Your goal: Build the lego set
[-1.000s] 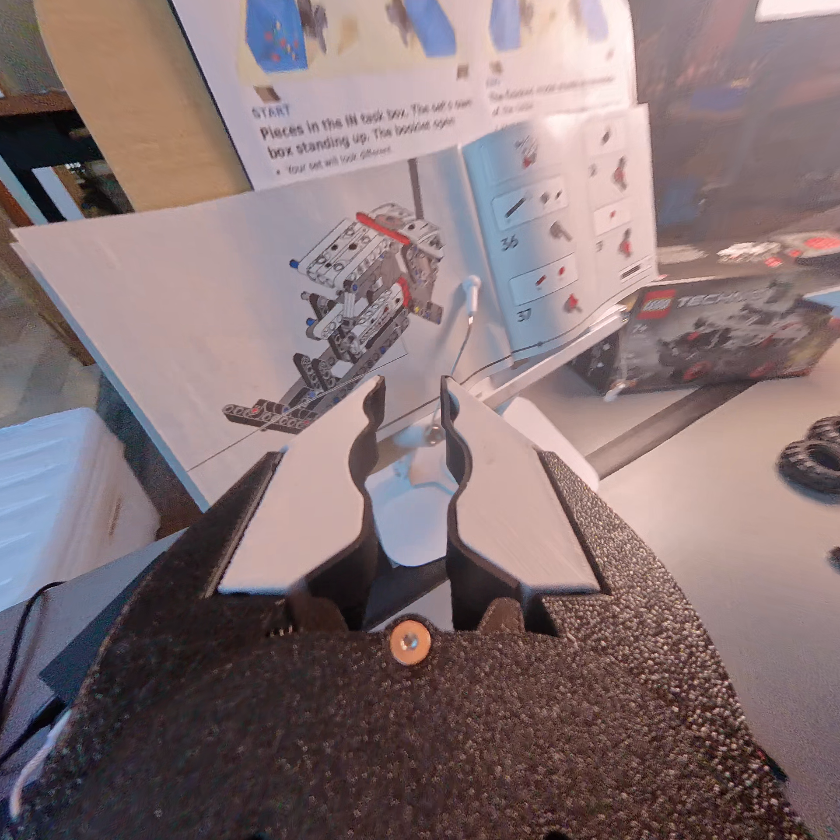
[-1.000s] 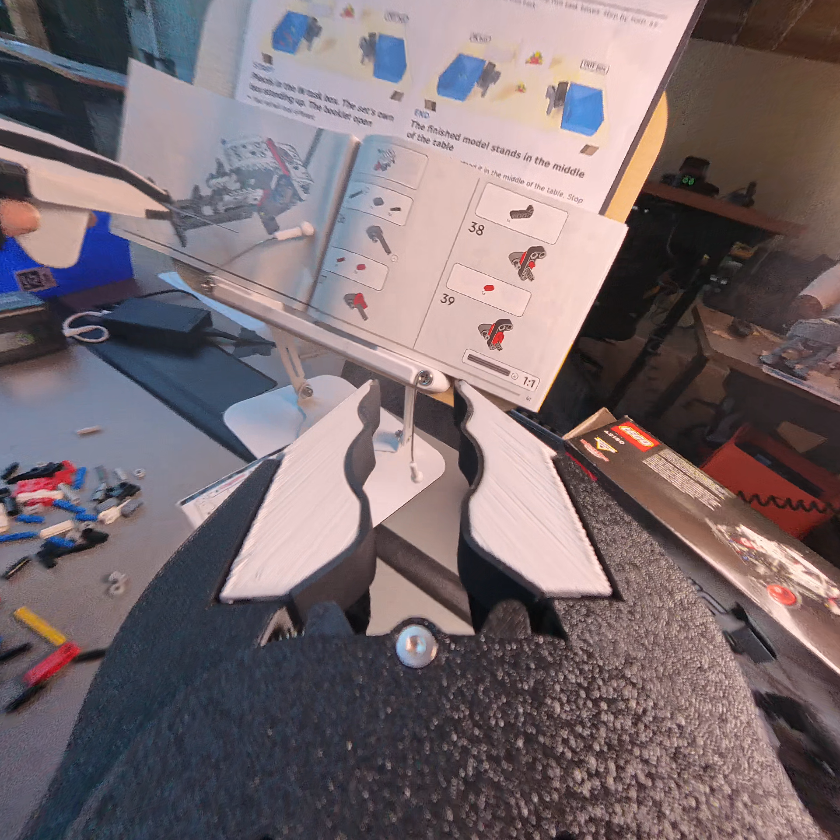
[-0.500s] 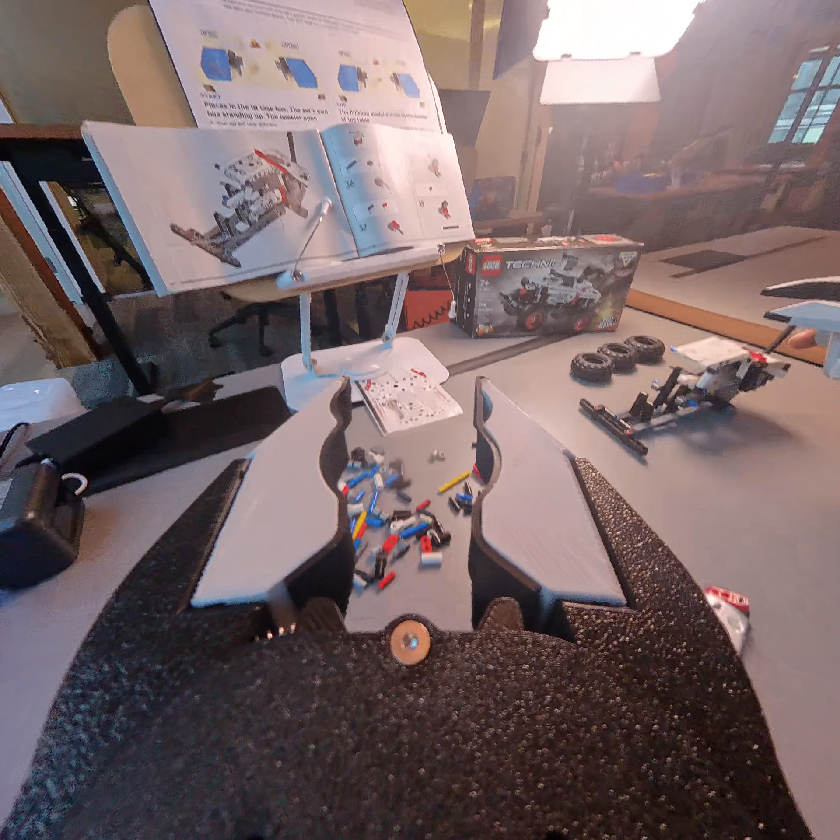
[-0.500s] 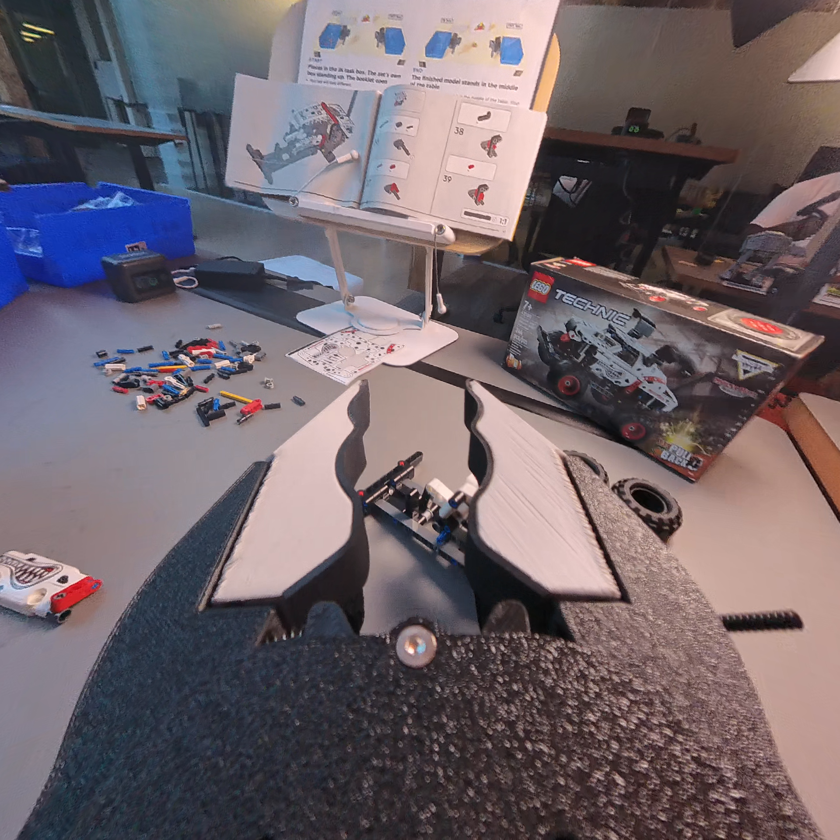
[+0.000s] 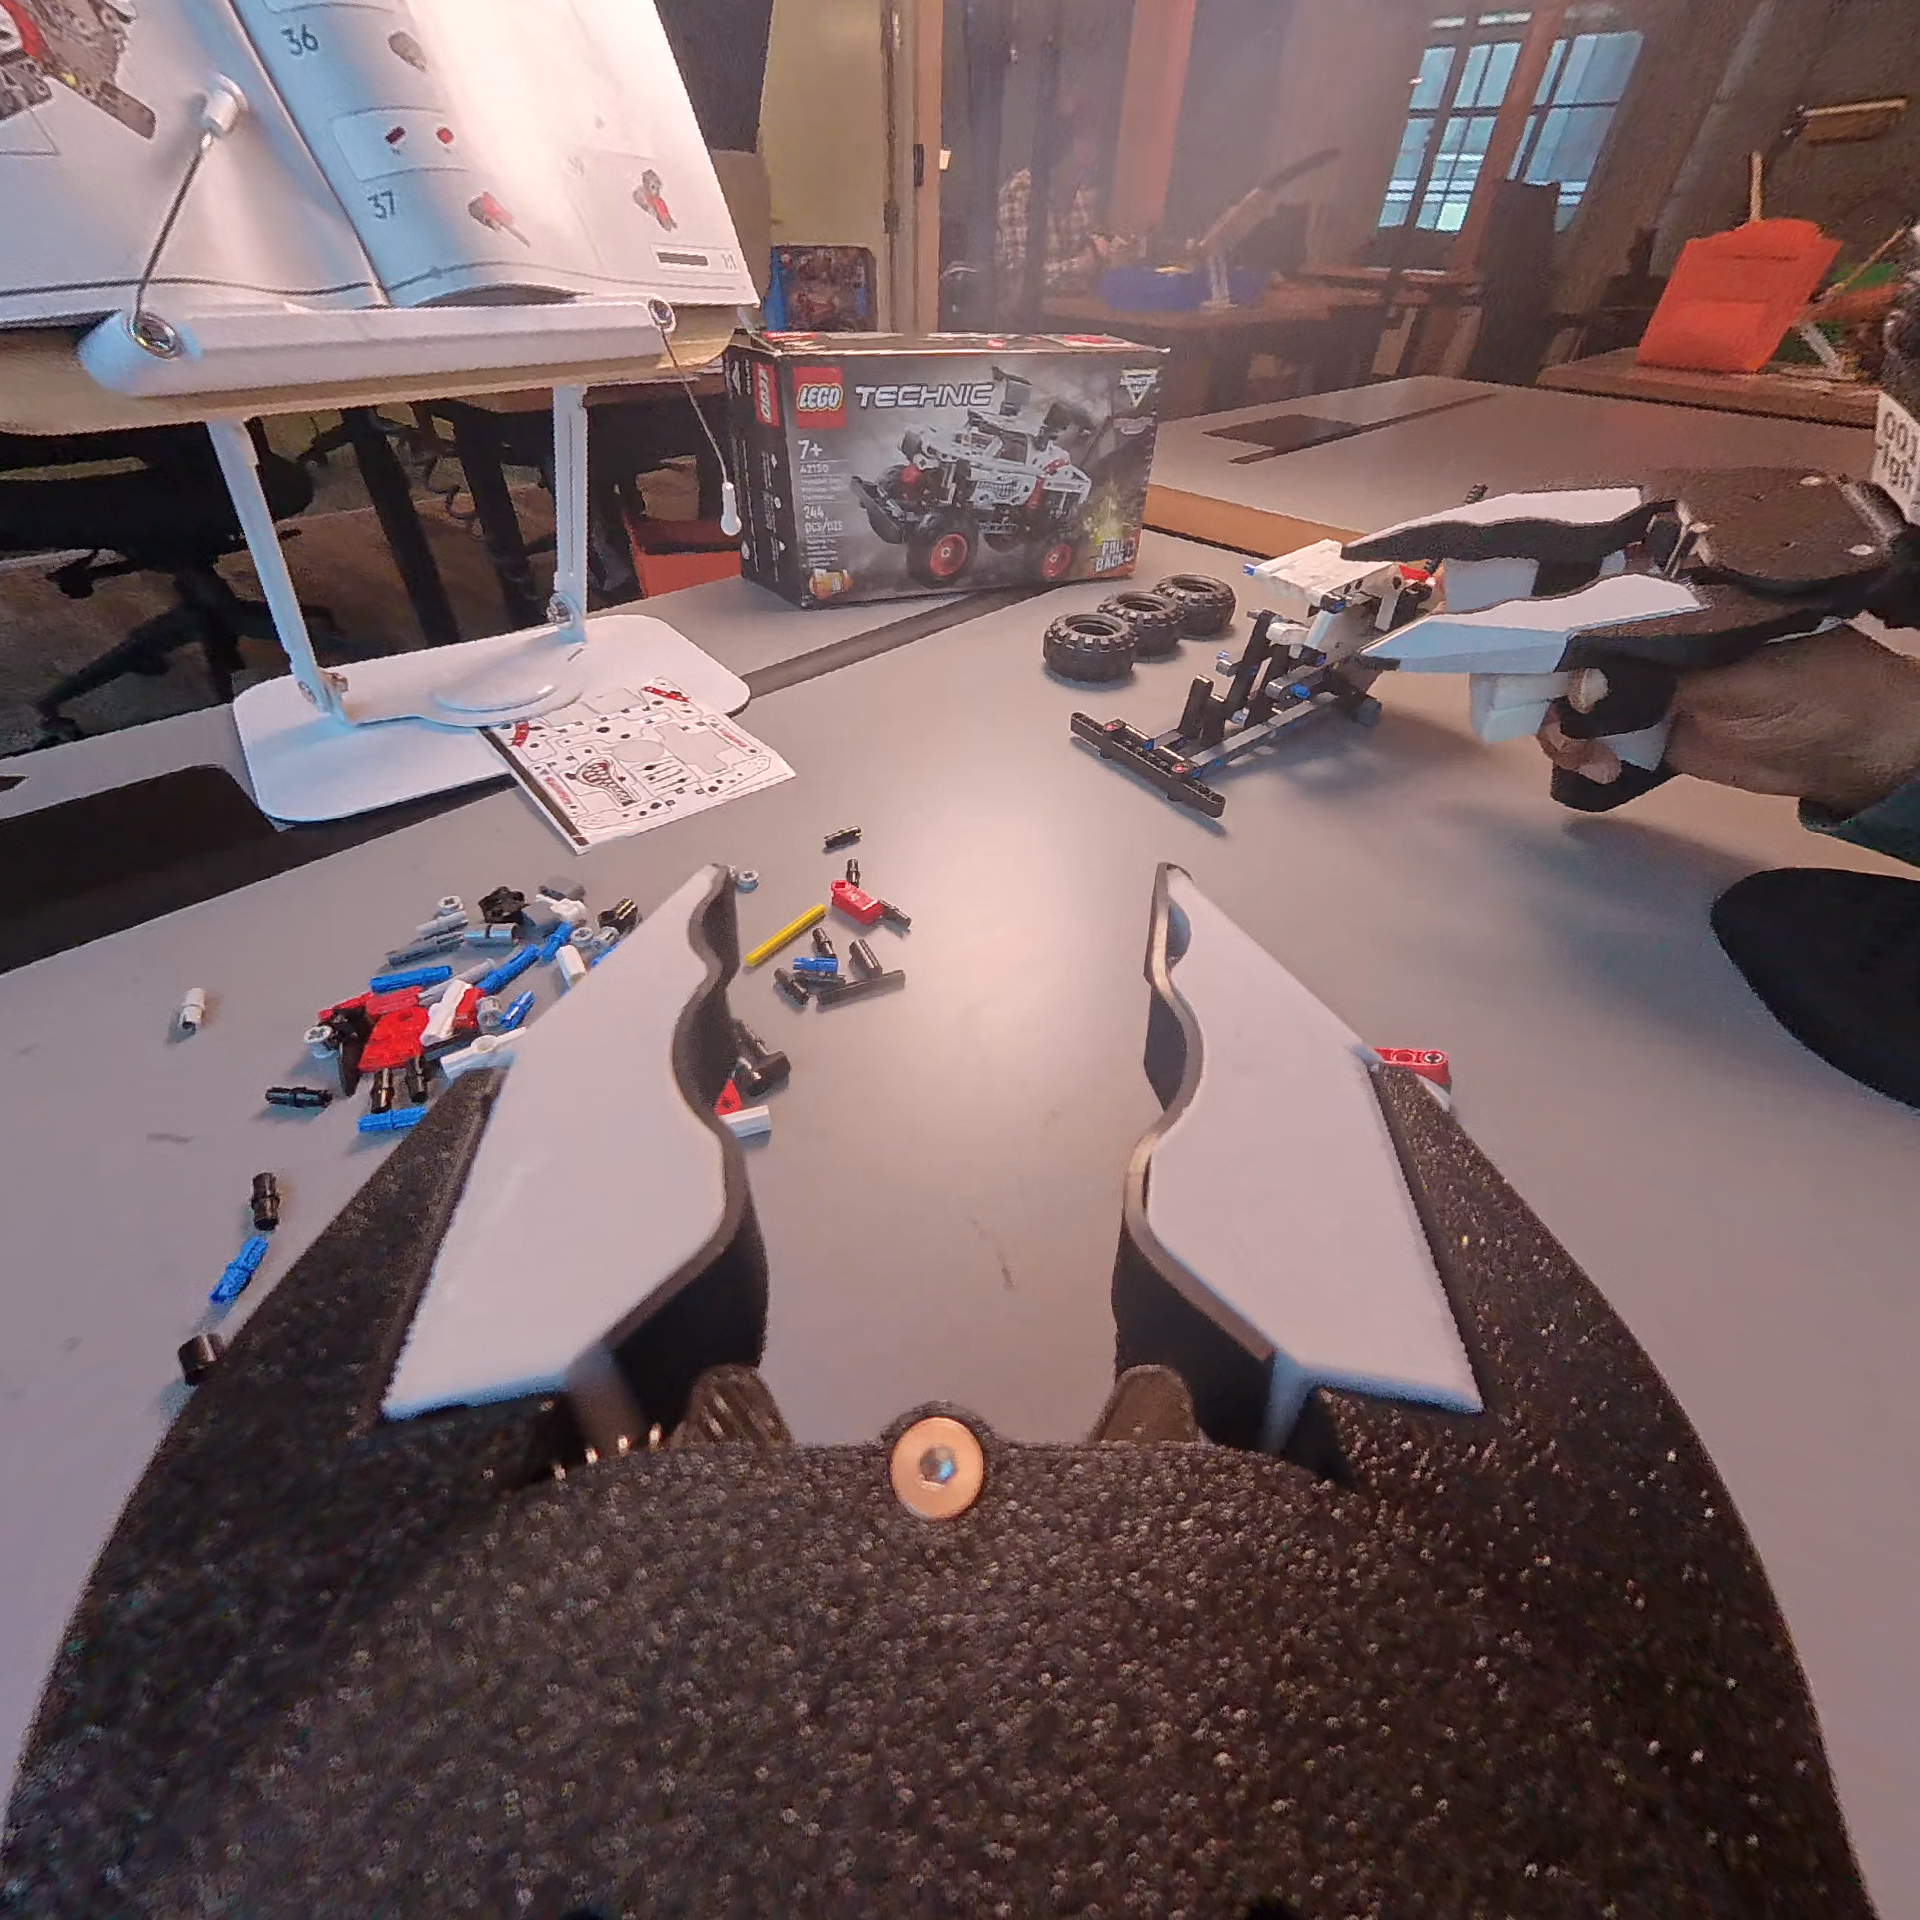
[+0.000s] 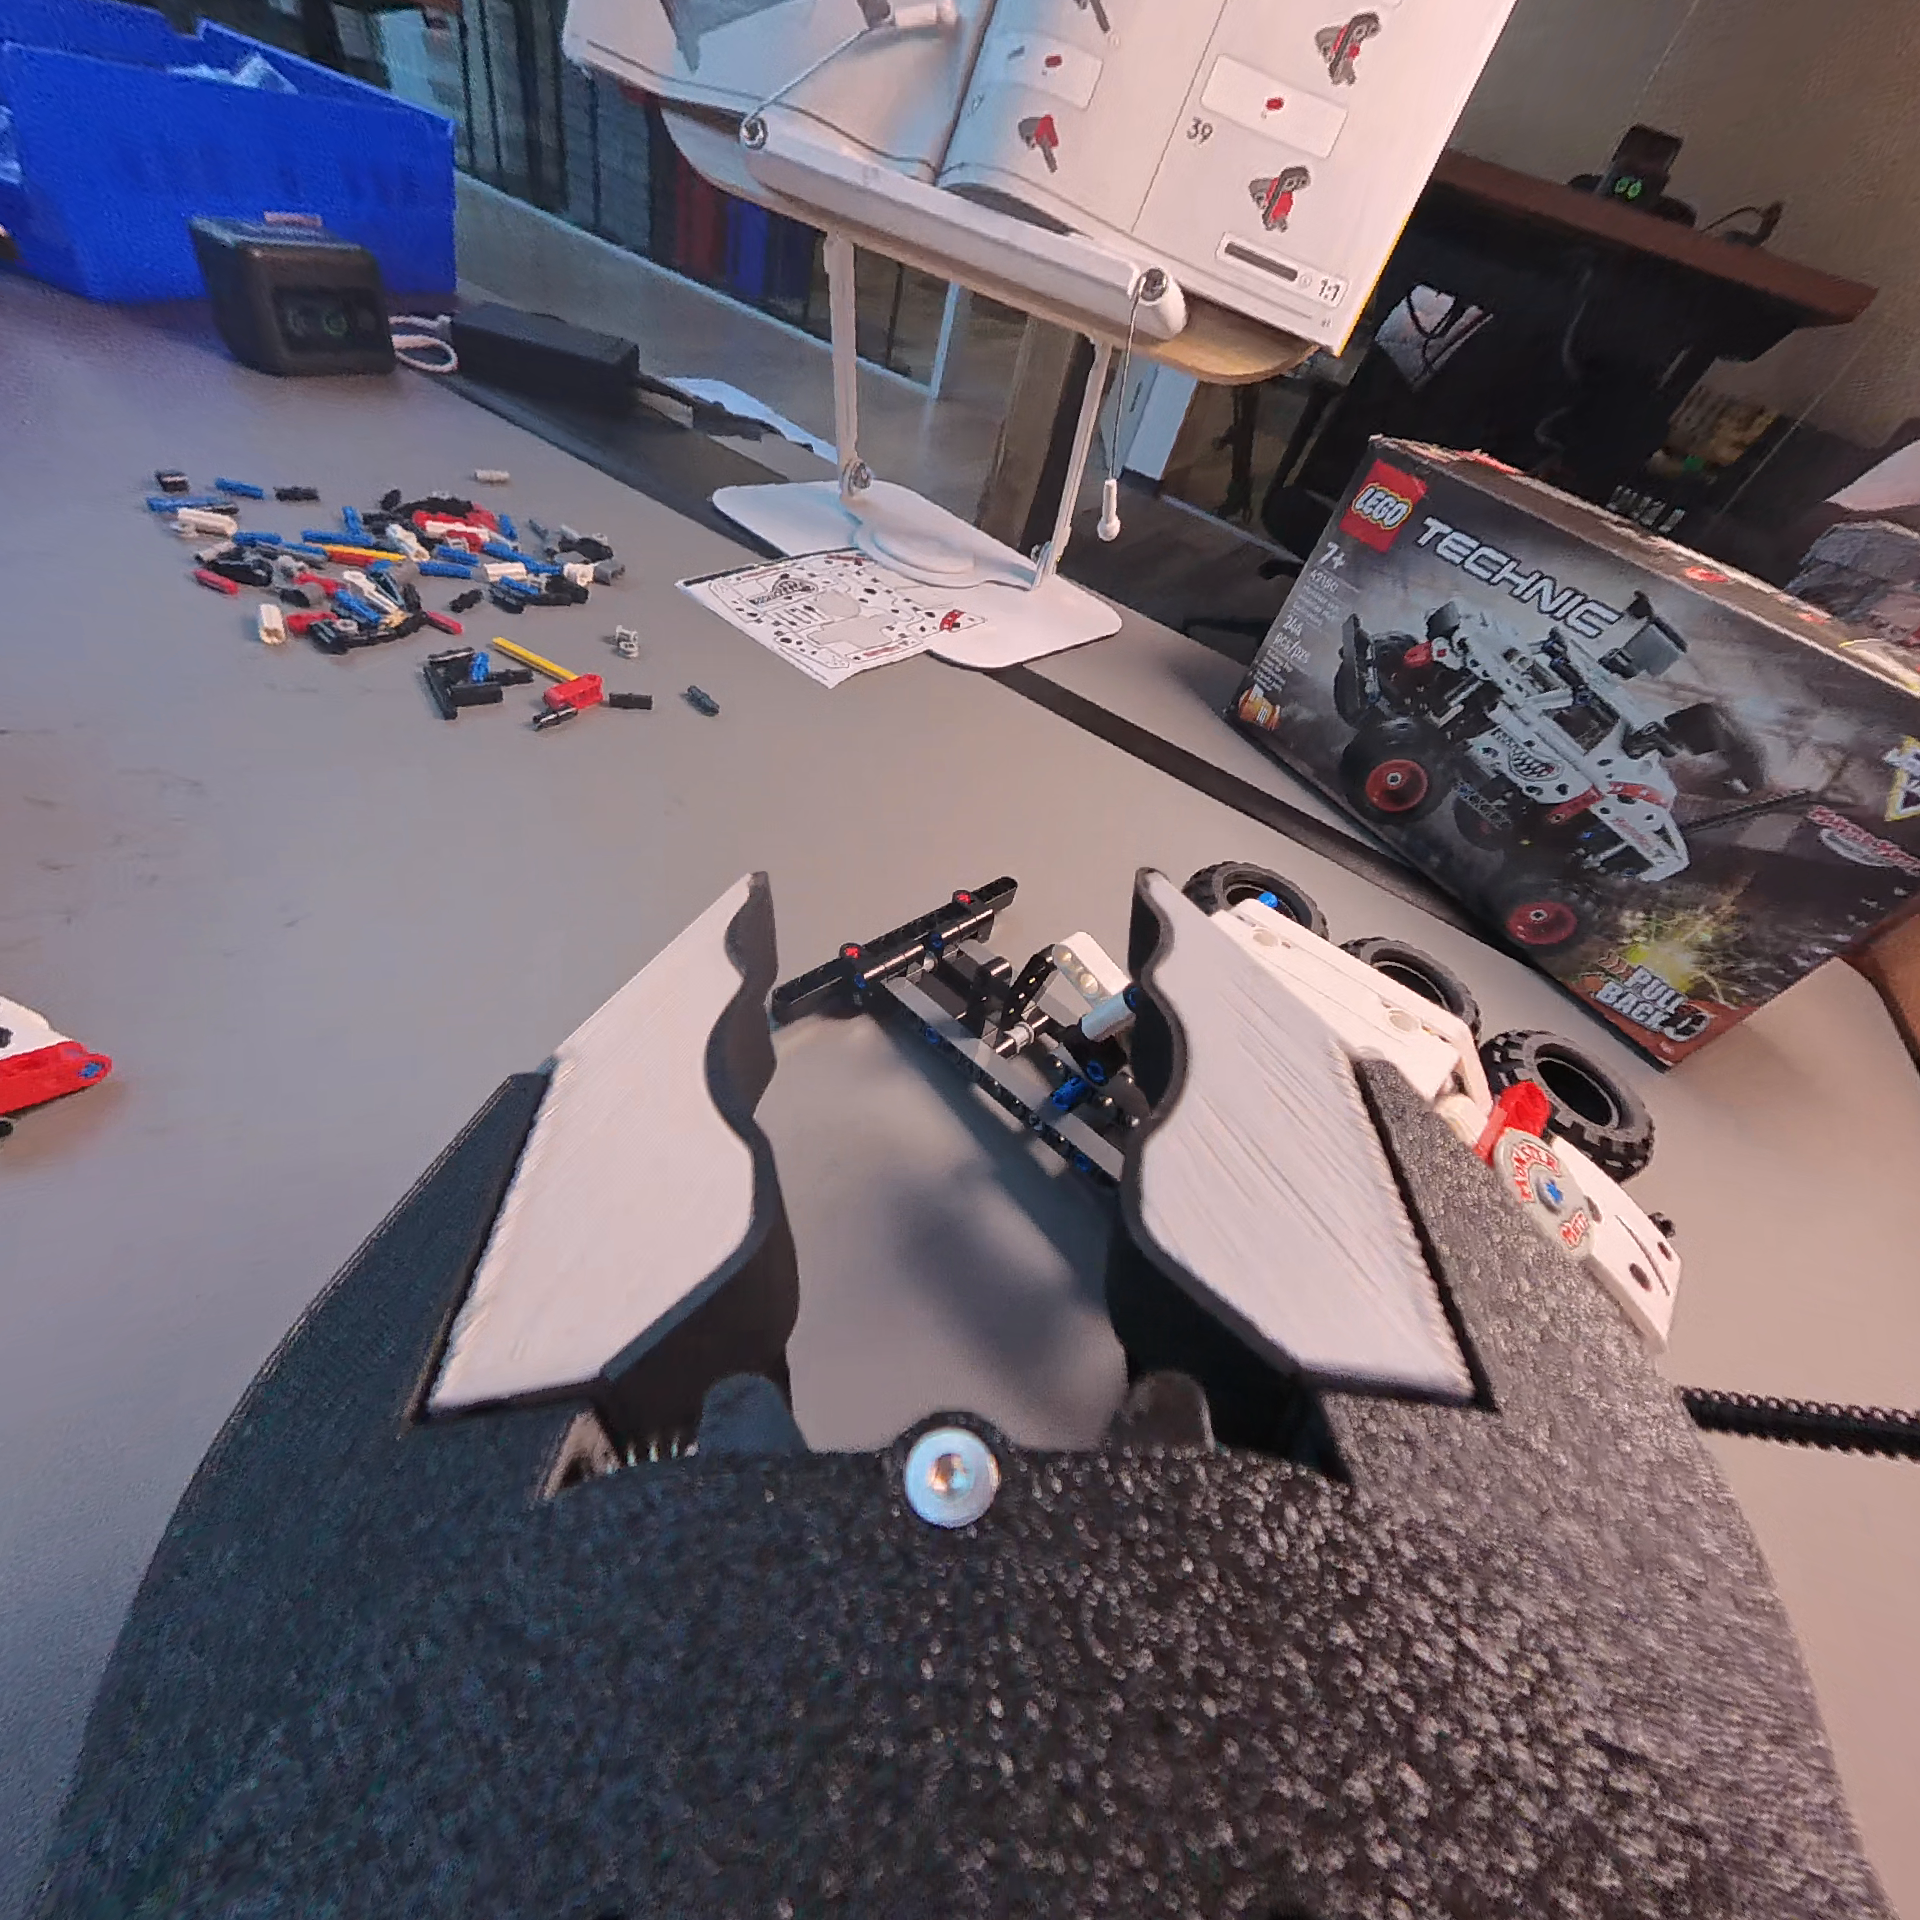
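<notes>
The partly built black and white chassis [image 6: 966,997] lies on the grey table [image 6: 312,935]. My right gripper [image 6: 951,904] is open, and the chassis's black front frame sits between its fingers. The white body section [image 6: 1340,997] is beside the right finger. In the left wrist view the right gripper [image 5: 1361,603] straddles the chassis [image 5: 1226,717]. My left gripper [image 5: 940,894] is open and empty, low over the table. The pile of loose pieces [image 5: 457,987] lies at its left finger and also shows in the right wrist view [image 6: 395,571].
Three tyres [image 5: 1138,623] lie behind the chassis, in front of the set box [image 5: 935,468]. The open instruction booklet [image 5: 468,156] rests on a white stand [image 5: 416,707], with a sticker sheet [image 5: 634,758] at its base. A red and white piece [image 6: 42,1055] lies left. A blue bin [image 6: 208,156] stands far left.
Both grippers have come down from the booklet to the table and opened wider. The left is now by the loose pieces, the right around the chassis.
</notes>
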